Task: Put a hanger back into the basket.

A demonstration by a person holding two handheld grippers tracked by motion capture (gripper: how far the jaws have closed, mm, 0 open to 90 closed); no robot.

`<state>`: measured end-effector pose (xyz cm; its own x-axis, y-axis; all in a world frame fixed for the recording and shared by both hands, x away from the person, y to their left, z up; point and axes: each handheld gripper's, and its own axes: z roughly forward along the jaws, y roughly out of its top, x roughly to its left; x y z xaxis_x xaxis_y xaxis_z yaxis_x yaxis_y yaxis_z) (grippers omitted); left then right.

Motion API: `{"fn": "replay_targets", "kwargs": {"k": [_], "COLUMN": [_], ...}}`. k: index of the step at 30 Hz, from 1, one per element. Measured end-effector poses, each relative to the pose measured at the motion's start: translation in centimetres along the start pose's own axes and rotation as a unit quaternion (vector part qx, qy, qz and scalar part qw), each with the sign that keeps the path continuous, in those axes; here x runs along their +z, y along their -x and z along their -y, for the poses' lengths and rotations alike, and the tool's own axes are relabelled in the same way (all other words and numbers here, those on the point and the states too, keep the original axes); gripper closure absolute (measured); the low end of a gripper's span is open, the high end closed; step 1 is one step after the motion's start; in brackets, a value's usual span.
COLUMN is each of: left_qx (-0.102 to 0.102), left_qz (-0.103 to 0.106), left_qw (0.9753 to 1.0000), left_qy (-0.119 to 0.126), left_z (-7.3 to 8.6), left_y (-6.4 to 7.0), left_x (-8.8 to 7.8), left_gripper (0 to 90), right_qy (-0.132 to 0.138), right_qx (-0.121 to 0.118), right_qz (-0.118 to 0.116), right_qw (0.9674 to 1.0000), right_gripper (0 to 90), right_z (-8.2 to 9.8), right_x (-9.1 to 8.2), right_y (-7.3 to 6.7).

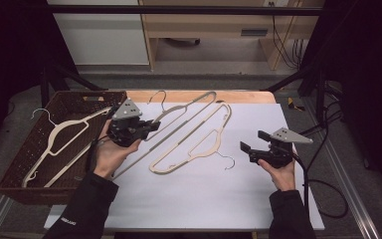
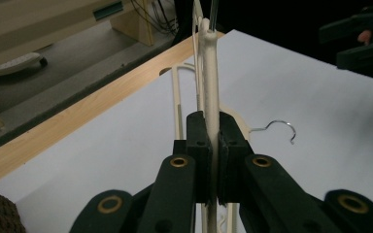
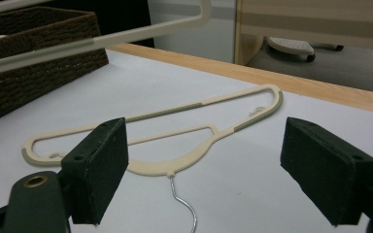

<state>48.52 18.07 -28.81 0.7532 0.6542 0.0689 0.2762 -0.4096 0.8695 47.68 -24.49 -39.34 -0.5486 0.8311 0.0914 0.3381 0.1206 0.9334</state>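
At the far left of the high view stands a dark brown woven wicker basket (image 1: pixel 15 164), partly over the edge of the tabletop (image 1: pixel 204 199), which is covered by a white sheet. Inside the basket lies a cream plastic hanger with a metal hook (image 1: pixel 62 134), its hook pointing to the far left corner.

Just right of the basket is the left claw (image 1: pixel 151 125), held in the person's left hand (image 1: pixel 110 154). Its jaws are pressed together on the shoulder of a second cream hanger with grey grip strips (image 1: pixel 189 112). This hanger slants from near the hand up to the far middle of the tabletop, and its metal hook is near the wooden far edge. In the left gripper view the cream bar (image 2: pixel 210 87) goes straight up between the two black pads, which touch it on both sides.

In the middle of the sheet lies a third cream hanger (image 1: pixel 194 144), flat on the tabletop, with its hook towards the person. It is just beside the held hanger.

At the right, the right claw (image 1: pixel 251 141) points at this flat hanger. Its jaws stand wide apart with nothing between them. In the right gripper view the flat hanger (image 3: pixel 175 136) lies beyond the pads, which do not touch it.
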Motion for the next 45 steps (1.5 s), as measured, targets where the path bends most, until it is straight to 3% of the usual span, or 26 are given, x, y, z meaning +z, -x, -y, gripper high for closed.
{"fn": "replay_targets", "kwargs": {"k": [9,13,18,26,33,40,45], "left_qx": [0.015,0.022,0.016,0.017,0.009,-0.006,-0.032], "left_qz": [-0.001,-0.012,-0.021,-0.048,-0.065,-0.087,-0.097], "left_qw": [0.9997,0.9995,0.9994,0.9986,0.9977,0.9962,0.9948], "left_qy": [0.021,0.018,0.021,0.016,0.014,0.002,-0.001], "left_z": [-1.3,-1.4,-1.1,0.8,2.6,5.1,7.6], "left_y": [-1.4,-2.4,-3.8,-7.5,-10.0,-12.8,-14.9], "left_x": [-4.7,-6.2,-7.5,-10.7,-12.7,-14.2,-15.0], "left_gripper": [86.2,86.2,86.2,86.2,86.2,86.2,86.2], "right_qy": [0.003,0.002,0.000,-0.002,-0.003,-0.004,-0.009], "right_qx": [-0.003,-0.002,-0.001,-0.005,-0.011,-0.011,-0.011], "right_qz": [-0.006,-0.004,-0.003,-0.003,-0.001,-0.001,0.000], "right_qw": [1.0000,1.0000,1.0000,1.0000,0.9999,0.9999,0.9999], "right_gripper": [15.7,15.5,15.1,14.5,14.4,14.3,14.1], "right_z": [0.0,0.0,0.0,0.1,0.2,0.2,0.2], "right_x": [-0.2,-0.2,-0.2,-0.2,0.0,-0.1,0.1], "right_y": [-0.4,-0.4,-0.5,-0.5,-0.6,-0.6,-0.6]}}
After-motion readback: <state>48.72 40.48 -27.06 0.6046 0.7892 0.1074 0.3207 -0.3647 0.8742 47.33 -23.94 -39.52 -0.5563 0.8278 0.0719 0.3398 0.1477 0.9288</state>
